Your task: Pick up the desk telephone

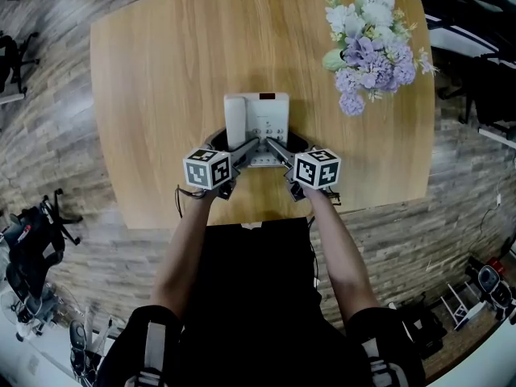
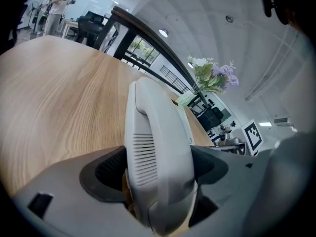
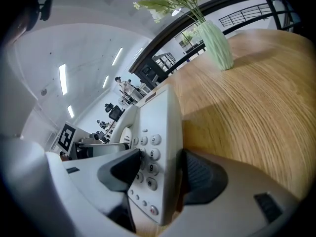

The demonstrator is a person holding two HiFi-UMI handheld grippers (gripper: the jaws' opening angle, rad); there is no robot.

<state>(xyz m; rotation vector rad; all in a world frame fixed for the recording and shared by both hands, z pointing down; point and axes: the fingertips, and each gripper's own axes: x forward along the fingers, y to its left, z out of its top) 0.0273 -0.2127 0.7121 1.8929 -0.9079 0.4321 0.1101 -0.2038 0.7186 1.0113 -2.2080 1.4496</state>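
A white desk telephone (image 1: 256, 119) lies in the middle of the wooden table (image 1: 153, 79), handset on its left side and keypad on its right. My left gripper (image 1: 242, 150) is shut on the handset (image 2: 155, 152), whose near end fills the gap between the two dark pads. On the other side, my right gripper (image 1: 276, 148) is shut on the telephone's right edge (image 3: 160, 152), one pad over the number keys and the other against the outer side. From these views I cannot tell whether the telephone is off the table.
A pale green vase of white and purple flowers (image 1: 367, 39) stands at the table's far right corner, well apart from the telephone. The table's near edge (image 1: 266, 220) runs just below both grippers. Office chairs and gear stand on the floor around.
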